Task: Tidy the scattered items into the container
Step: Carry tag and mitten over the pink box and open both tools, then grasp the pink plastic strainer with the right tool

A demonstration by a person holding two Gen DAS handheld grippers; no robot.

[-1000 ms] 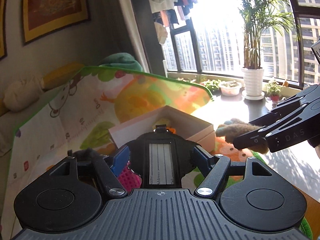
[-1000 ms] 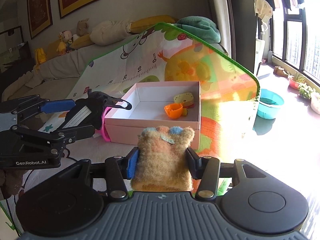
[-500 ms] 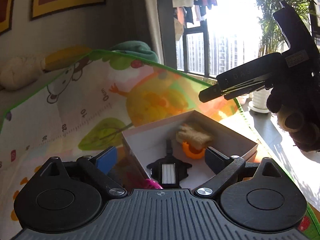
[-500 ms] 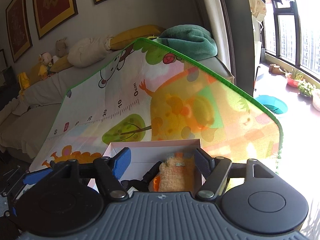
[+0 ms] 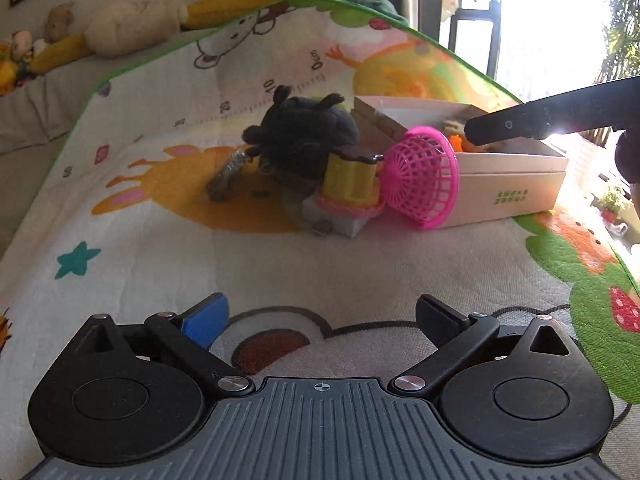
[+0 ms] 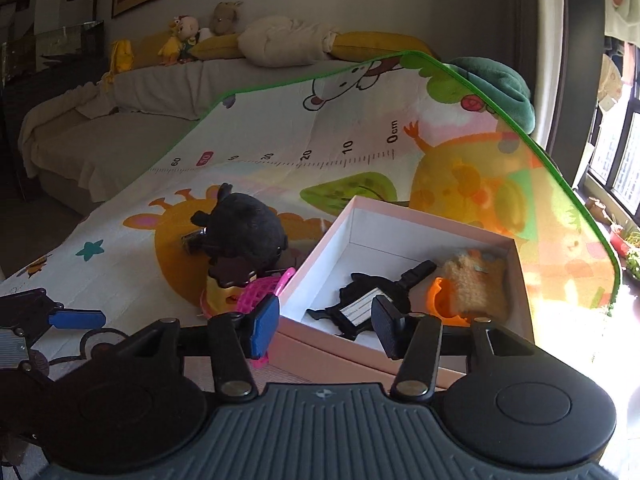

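A pink box (image 6: 516,248) with a white inside stands on the play mat; it holds a black luggage tag (image 6: 360,300), a fuzzy tan plush (image 6: 476,280) and an orange cup (image 6: 440,300). Left of the box (image 5: 512,184) lie a black plush (image 5: 300,132), a yellow toy with a brown top (image 5: 352,176), a pink mesh basket (image 5: 420,176) leaning on the box wall, and a small grey-brown piece (image 5: 228,176). My left gripper (image 5: 320,312) hangs low over the mat, short of these toys, jaws opening wide and empty. My right gripper (image 6: 324,320) hovers at the box's near edge, jaws closing on nothing.
The mat (image 5: 160,240) runs up onto a sofa (image 6: 120,136) lined with cushions and soft toys. The right gripper's finger (image 5: 540,120) reaches over the box from the right. Potted plants (image 5: 610,204) stand by the sunlit window beyond the mat's right edge.
The left gripper let the black tag go into the box, then drew back and sank toward the mat. The right gripper dropped the fuzzy plush into the box, pulled back, and its jaws narrowed.
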